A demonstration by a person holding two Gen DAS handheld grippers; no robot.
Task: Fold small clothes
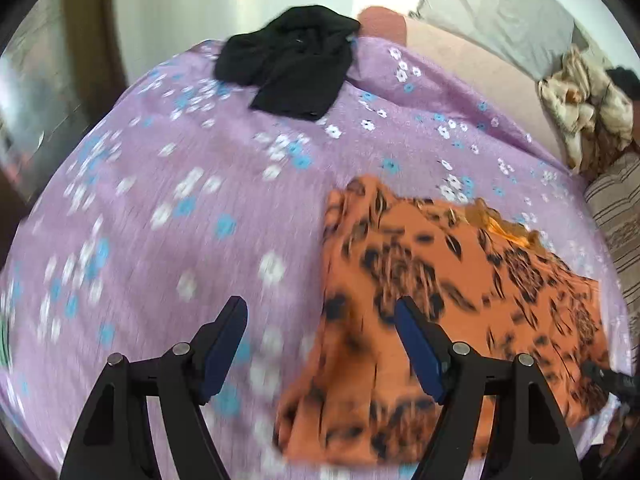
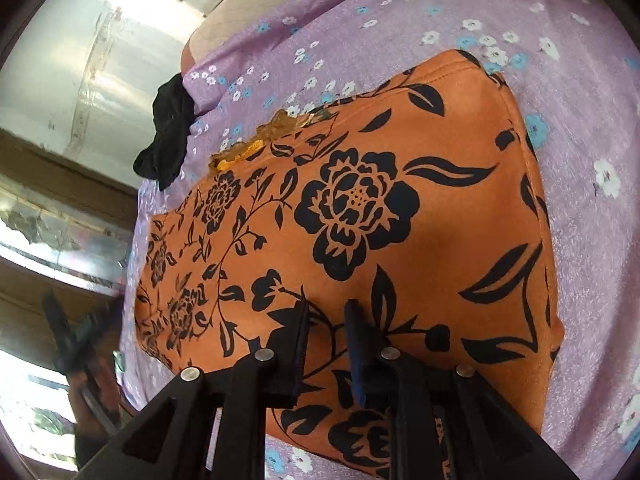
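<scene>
An orange garment with a black flower print [image 1: 460,280] [image 2: 380,208] lies folded into a flat block on the purple flowered sheet [image 1: 180,200] [image 2: 592,128]. My left gripper [image 1: 320,302] hovers open at the garment's left edge, one finger over the sheet and one over the orange cloth, nothing between them. My right gripper [image 2: 328,305] hangs just over the garment's near part with a narrow gap between its jaws and no cloth pinched. A crumpled black garment [image 1: 288,64] [image 2: 168,132] lies at the sheet's far edge.
A grey pillow [image 1: 500,12] lies at the back right, with a crumpled beige cloth [image 1: 580,108] and a striped fabric [image 1: 616,208] along the right edge. The left gripper shows blurred at the left of the right wrist view [image 2: 72,344]. The sheet's edge drops off beyond the black garment.
</scene>
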